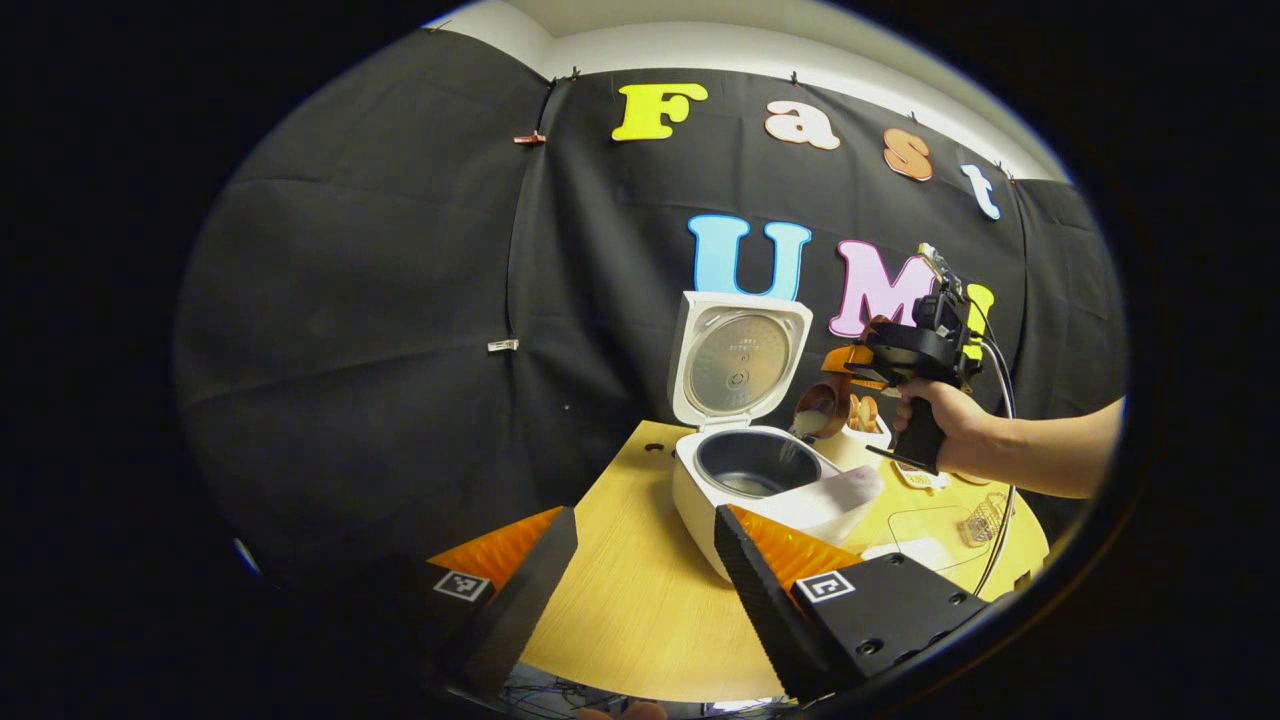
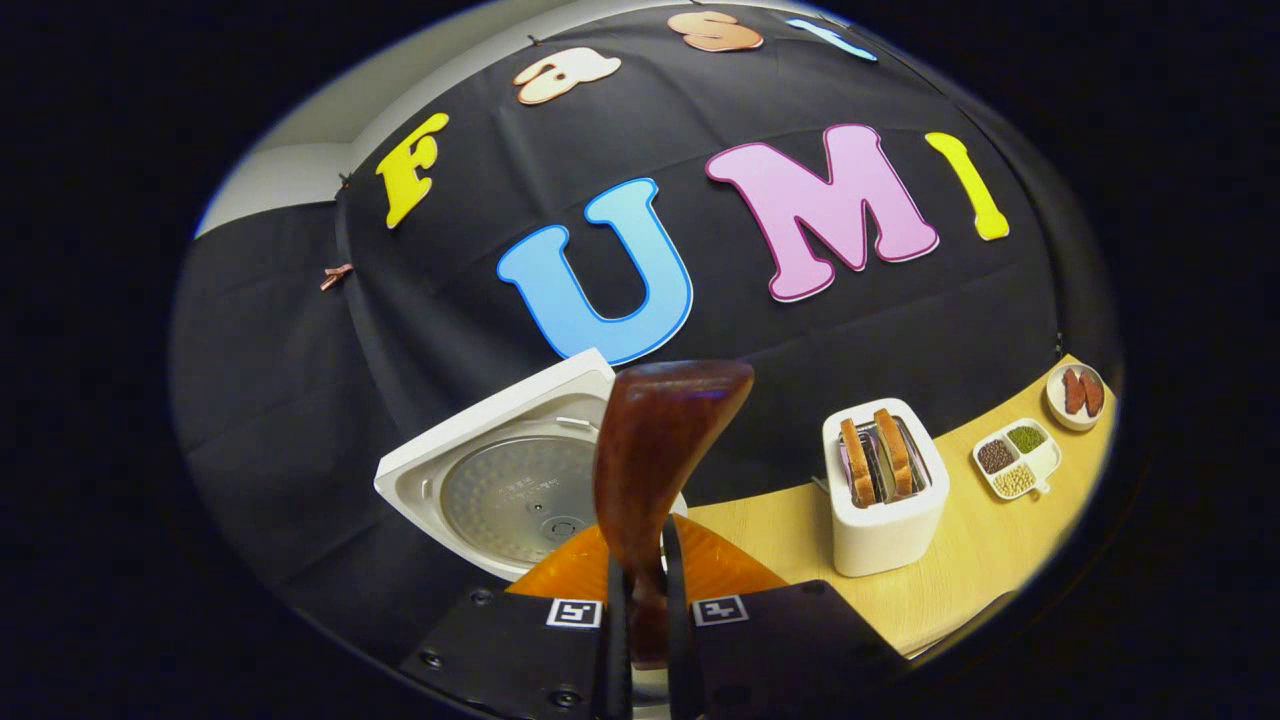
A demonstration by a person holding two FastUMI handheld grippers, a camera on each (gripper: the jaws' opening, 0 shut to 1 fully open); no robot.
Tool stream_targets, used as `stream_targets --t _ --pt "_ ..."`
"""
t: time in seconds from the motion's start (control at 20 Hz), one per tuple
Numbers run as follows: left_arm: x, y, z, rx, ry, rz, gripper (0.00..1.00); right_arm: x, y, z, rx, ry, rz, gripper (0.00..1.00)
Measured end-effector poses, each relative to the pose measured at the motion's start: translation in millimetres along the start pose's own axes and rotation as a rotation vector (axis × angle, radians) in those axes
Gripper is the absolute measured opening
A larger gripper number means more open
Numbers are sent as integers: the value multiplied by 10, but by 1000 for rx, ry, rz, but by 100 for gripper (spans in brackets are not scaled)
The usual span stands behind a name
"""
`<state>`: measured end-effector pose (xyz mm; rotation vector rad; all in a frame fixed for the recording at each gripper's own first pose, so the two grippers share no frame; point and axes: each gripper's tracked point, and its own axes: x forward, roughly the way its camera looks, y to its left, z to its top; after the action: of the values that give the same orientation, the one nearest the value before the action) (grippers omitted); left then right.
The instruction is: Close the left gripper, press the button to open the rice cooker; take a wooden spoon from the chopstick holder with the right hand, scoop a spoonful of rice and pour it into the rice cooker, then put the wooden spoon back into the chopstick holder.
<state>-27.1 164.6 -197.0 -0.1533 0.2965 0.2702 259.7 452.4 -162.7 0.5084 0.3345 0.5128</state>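
Rice [image 1: 808,424] spills in a pale stream from the brown wooden spoon [image 1: 822,407], which is tipped over the dark inner pot of the white rice cooker [image 1: 760,480] standing on the light wooden desk [image 1: 640,610] with its lid [image 1: 738,360] raised upright. In the left gripper view the right gripper [image 1: 868,362], held by a hand [image 1: 950,428], hangs above and just to the right of the cooker, with the spoon bowl at its front end over the pot's rim. In the right gripper view the right gripper's jaws are clamped on the spoon's handle [image 2: 645,590], which rises between them, the broad back of the spoon [image 2: 660,450] in front of the cooker's open lid [image 2: 510,480]. The left gripper [image 1: 640,570] sits low and near the desk's front edge, short of the cooker, its jaws spread wide apart and holding nothing. Farther right on the desk stand a white toaster with two bread slices [image 2: 885,485], a small divided white dish of beans [image 2: 1018,458] and a little round plate [image 2: 1078,392].
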Motion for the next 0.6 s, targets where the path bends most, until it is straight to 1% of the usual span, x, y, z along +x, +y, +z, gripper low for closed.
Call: stream_targets --t 0.2,0.3,0.4,0.5,0.6 --pt "24 5 -78 -8 26 -3 95 56 11 -104 -86 3 10 18" --pt "-6 14 -58 -6 19 -4 95 86 35 -175 -123 16 17 18" --pt "-27 -6 -45 -9 7 -15 95 106 99 -162 -185 8 31 18" --pt "-46 -9 -95 -9 9 -22 95 130 258 -157 -296 30 61 18" --pt "-56 11 -168 -5 20 -23 95 184 436 -53 -406 4 102 18"
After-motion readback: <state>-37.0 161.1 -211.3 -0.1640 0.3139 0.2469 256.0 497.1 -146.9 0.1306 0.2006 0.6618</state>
